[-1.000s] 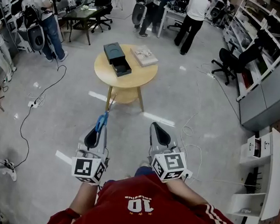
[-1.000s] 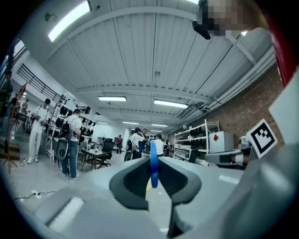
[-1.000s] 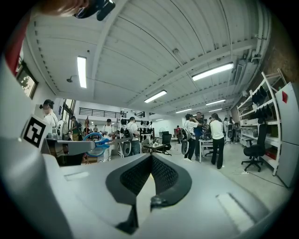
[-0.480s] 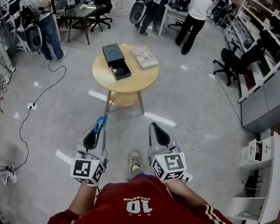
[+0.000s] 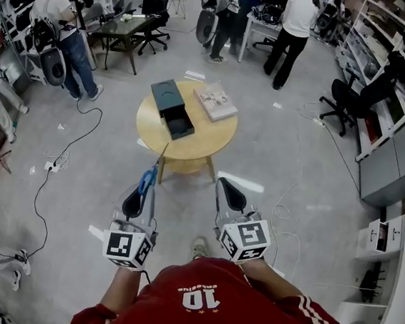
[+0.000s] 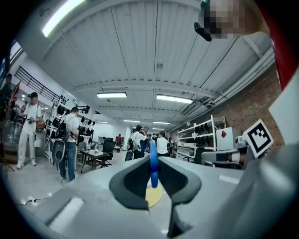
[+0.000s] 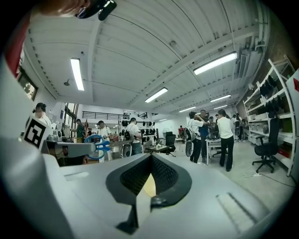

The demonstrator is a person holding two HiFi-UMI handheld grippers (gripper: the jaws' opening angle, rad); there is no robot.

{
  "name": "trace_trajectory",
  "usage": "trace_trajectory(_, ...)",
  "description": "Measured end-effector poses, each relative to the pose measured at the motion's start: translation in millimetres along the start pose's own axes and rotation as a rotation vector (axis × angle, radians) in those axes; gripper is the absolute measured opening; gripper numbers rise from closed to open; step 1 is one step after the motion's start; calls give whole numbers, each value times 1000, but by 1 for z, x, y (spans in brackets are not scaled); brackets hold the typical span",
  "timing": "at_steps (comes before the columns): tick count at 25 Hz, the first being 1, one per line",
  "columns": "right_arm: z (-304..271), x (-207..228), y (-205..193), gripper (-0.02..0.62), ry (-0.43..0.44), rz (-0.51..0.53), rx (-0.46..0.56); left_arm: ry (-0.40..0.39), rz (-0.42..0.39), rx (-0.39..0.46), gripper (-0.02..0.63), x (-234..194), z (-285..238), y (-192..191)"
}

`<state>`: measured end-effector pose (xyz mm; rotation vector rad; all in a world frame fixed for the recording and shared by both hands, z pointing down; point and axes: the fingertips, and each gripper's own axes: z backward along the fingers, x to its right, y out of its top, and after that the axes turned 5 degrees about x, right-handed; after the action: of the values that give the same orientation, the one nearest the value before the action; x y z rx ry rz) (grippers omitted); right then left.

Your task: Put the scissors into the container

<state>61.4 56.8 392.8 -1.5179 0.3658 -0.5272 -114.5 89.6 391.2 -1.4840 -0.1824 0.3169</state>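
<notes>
My left gripper (image 5: 142,192) is shut on the blue-handled scissors (image 5: 147,179), held low in front of the person. The blades point forward toward the round yellow table (image 5: 208,138). In the left gripper view the blue handle (image 6: 153,163) stands edge-on between the two dark pads. A dark container (image 5: 172,106) with its drawer pulled out lies on the table, well ahead of both grippers. My right gripper (image 5: 225,189) is beside the left one, shut, with nothing in it. In the right gripper view the scissors (image 7: 96,144) show at the left.
A pale flat box (image 5: 217,102) lies on the table beside the container. Several people stand at desks at the back and left. Cables (image 5: 50,170) trail over the floor at left, and shelving (image 5: 391,77) lines the right side.
The table with the container has shifted slightly right and lower in the head view and looks a little larger. Both grippers keep the same pose, scissors still held.
</notes>
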Motion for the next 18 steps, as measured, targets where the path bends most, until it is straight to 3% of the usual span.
trace_trajectory(10, -76, 70, 10, -12, 58, -31, 21, 43, -78, -20, 51, -10, -101, 3)
trace_trajectory(18, -115, 95, 9, -12, 116, -84, 28, 112, -123, -68, 51, -22, -132, -3)
